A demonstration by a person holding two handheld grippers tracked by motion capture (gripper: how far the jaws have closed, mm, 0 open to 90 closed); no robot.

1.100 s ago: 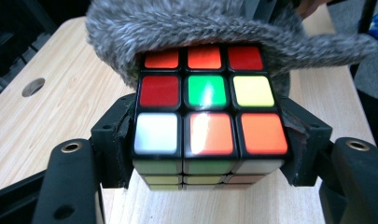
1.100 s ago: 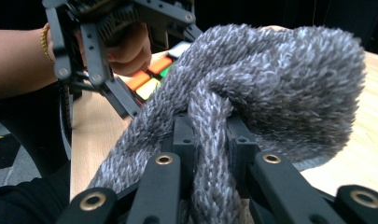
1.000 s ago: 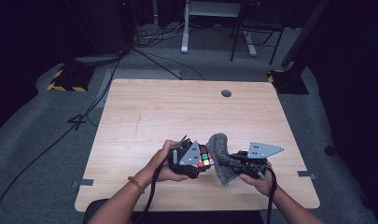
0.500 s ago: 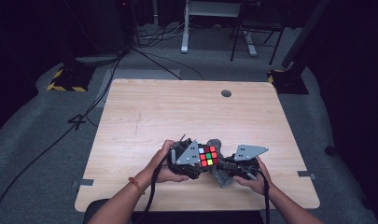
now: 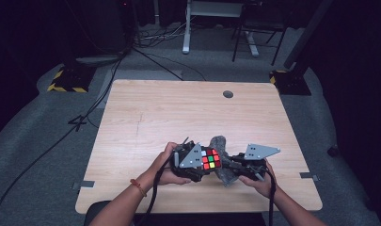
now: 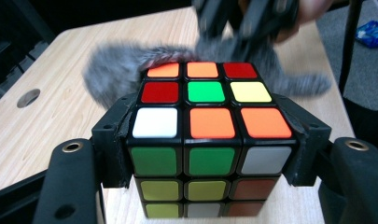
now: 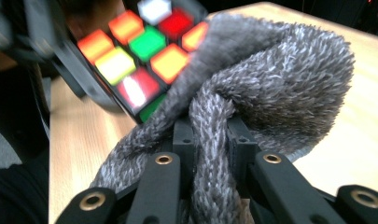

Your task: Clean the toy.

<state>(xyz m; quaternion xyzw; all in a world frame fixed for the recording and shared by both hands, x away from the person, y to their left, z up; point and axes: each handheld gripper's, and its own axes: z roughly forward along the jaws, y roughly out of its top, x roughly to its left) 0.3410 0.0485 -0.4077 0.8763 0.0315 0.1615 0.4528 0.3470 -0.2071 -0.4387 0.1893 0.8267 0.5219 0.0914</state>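
Observation:
A scrambled puzzle cube (image 5: 210, 159) (image 6: 203, 107) (image 7: 147, 49) is clamped between the black jaws of my left gripper (image 5: 204, 162) (image 6: 205, 144), held just above the wooden table near its front edge. My right gripper (image 5: 230, 165) (image 7: 210, 140) is shut on a fuzzy grey cloth (image 5: 221, 148) (image 7: 270, 79) (image 6: 126, 70). The cloth bunches up from its jaws and presses against the far side of the cube. The two grippers face each other, almost touching.
The light wooden table (image 5: 169, 117) has a round cable hole (image 5: 228, 94) near its far edge. Both forearms come in over the front edge. Dark floor, cables and desk legs lie beyond the table.
The right gripper has brought the grey cloth in toward the cube, and the cube's coloured top face now tilts more toward the camera. The left hand has stayed where it was.

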